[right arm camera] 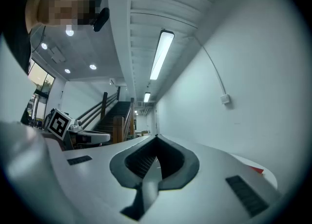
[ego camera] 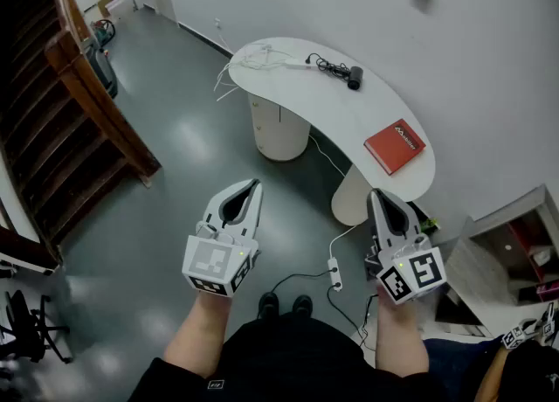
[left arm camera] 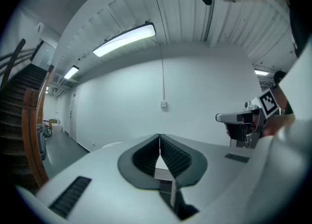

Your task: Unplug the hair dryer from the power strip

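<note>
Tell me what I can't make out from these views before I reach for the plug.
- Power strip, head view: too small to tell which sockets are occupied.
- Black device on the table, head view: too small to confirm it's the hair dryer.
- White cord, head view: partly hidden behind the table leg.
- Both gripper views: aimed at walls; strip out of frame.
</note>
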{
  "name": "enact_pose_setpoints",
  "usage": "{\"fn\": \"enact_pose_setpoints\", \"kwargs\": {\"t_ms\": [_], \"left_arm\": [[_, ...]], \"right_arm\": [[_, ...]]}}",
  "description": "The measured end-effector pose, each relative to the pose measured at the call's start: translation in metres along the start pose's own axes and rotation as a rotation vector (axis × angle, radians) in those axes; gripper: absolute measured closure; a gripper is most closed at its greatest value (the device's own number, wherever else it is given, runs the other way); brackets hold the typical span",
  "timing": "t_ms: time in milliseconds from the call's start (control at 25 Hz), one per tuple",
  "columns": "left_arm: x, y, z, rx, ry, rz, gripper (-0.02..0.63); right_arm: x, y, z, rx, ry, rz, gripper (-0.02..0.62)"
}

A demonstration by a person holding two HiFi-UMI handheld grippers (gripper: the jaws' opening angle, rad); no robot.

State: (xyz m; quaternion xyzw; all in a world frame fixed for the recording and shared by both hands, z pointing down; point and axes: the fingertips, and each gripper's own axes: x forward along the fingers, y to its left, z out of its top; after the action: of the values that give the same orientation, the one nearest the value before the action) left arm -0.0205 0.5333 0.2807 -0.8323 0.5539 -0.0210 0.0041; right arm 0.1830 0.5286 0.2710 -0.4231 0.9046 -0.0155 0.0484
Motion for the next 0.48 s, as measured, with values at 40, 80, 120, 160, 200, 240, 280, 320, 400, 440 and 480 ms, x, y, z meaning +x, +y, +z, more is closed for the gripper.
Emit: {"fn": "enact_pose_setpoints", "kwargs": {"t_ms": [40, 80, 120, 160, 200, 240, 280, 320, 400, 440, 480], "left_arm": [[0.0003, -0.0008, 0.0, 0.001, 0.001, 0.0, 0.592], [0.0007, -0.0016, 0.0, 0.002, 0.001, 0.0, 0.592], [0.0011, -0.0024, 0.0001, 0.002, 0.001, -0.001, 0.592], [0.0015, -0.0031, 0.0003, 0.003, 0.001, 0.0, 0.592], [0.0019, -0.0037, 0.0003, 0.003, 0.001, 0.001, 0.592], [0.0023, -0.0041, 0.0002, 0.003, 0.001, 0.002, 0.592], [0.0027, -0.0045, -0.0002, 0.002, 0.002, 0.005, 0.592], [0.0031, -0.0048, -0.0009, 0.001, 0.004, 0.008, 0.592], [0.0046, -0.006, -0.0027, -0.004, 0.008, 0.016, 0.592], [0.0057, -0.0071, -0.0036, -0.006, 0.011, 0.019, 0.592], [0.007, -0.0084, -0.0042, -0.008, 0.013, 0.023, 0.592]], "right_arm": [[-0.0002, -0.0005, -0.0001, -0.001, 0.002, 0.001, 0.561], [-0.0003, -0.0011, -0.0001, -0.001, 0.003, 0.002, 0.561], [-0.0006, -0.0018, -0.0003, -0.002, 0.005, 0.003, 0.561], [-0.0009, -0.0026, -0.0006, -0.002, 0.006, 0.004, 0.561], [-0.0013, -0.0034, -0.001, -0.003, 0.008, 0.005, 0.561], [-0.0018, -0.0042, -0.0017, -0.003, 0.01, 0.007, 0.561], [-0.0023, -0.0049, -0.0024, -0.001, 0.013, 0.01, 0.561], [-0.0028, -0.0059, -0.003, 0.004, 0.016, 0.014, 0.561], [-0.0042, -0.0082, -0.0032, 0.02, 0.02, 0.027, 0.561], [-0.0049, -0.0089, -0.0025, 0.029, 0.02, 0.039, 0.561], [-0.0057, -0.0091, -0.0012, 0.034, 0.018, 0.054, 0.561]]}}
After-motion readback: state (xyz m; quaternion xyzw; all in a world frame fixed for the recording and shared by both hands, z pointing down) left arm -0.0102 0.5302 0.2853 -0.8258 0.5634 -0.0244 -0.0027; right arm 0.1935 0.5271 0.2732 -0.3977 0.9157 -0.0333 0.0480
